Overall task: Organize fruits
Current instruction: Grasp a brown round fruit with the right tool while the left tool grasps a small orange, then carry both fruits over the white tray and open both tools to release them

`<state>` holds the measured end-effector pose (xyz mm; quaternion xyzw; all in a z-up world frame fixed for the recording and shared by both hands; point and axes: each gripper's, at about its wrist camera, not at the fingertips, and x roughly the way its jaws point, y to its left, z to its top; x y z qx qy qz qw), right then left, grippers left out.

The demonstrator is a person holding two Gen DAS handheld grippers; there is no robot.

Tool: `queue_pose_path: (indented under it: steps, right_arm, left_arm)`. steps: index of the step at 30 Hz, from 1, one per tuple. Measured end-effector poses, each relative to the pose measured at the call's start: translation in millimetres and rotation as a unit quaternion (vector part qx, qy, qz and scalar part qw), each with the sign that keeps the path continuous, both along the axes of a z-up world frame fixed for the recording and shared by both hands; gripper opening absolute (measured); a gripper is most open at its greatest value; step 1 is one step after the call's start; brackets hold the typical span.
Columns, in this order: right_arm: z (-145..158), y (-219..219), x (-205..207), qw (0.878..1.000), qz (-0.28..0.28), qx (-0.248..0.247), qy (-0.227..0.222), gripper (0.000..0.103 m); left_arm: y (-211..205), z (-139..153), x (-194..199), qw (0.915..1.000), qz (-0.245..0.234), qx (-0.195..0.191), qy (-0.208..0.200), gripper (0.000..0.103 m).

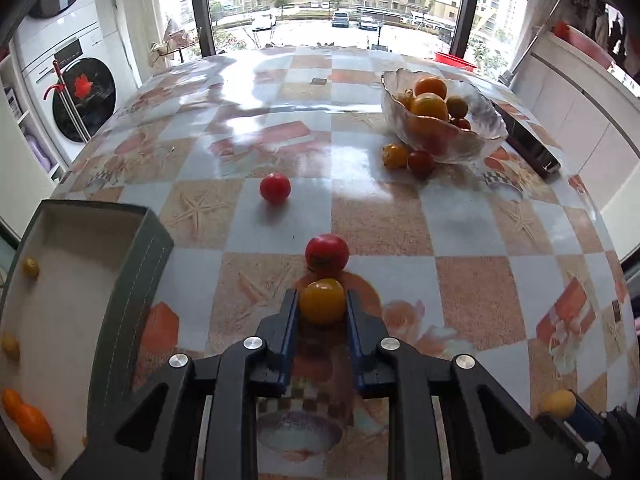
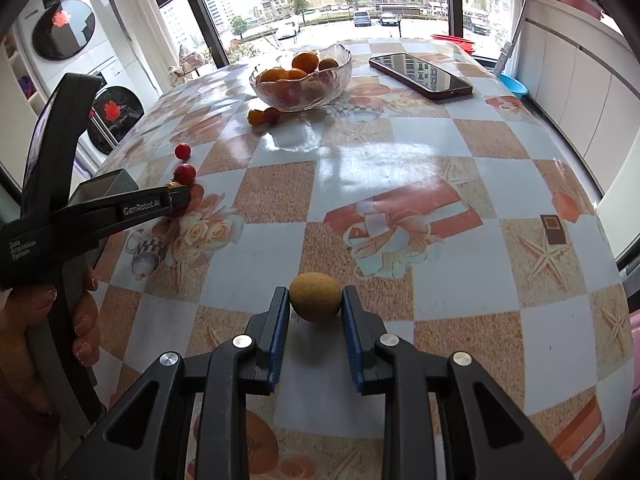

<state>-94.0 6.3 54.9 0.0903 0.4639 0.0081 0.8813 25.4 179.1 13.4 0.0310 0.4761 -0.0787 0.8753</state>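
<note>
Between both pairs of tongs, small fruit clamped for sorting.
Left tongs (image 1: 322, 304) closed on yellow tomato (image 1: 321, 301), beside red tomato (image 1: 327, 253); right tongs (image 2: 315, 300) gripping kumquat (image 2: 315, 297) above tabletop (image 2: 460, 184). Probably bound for box (image 1: 132, 264), partly cropped; contents of glass bowl (image 1: 472, 136) blurred.

Phone (image 2: 421, 76) on table (image 2: 400, 168); washing machines (image 1: 80, 100) left.

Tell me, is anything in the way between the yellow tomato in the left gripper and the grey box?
Nothing visible. The left gripper is shut on the yellow tomato, and only bare table lies between it and the grey box to its left. The red tomato sits just beyond the fingertips, not toward the box.
</note>
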Motion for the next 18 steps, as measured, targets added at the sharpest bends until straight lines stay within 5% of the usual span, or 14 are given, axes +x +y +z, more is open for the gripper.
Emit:
queue_pose_path:
  steps: [11,18]
  right_arm:
    - [-1.4,14.3,-30.8,1.0,-0.019,-0.017,-0.013,0.028]
    - [-0.5,24.6,-45.4,1.0,-0.021,-0.017,-0.006,0.028]
  left_arm:
    - [54.1,-1.9,-109.0,0.9994,-0.014,0.002,-0.032,0.024]
    - [65.5,-1.5,-134.5,0.999,-0.026,0.004,-0.035,0.024]
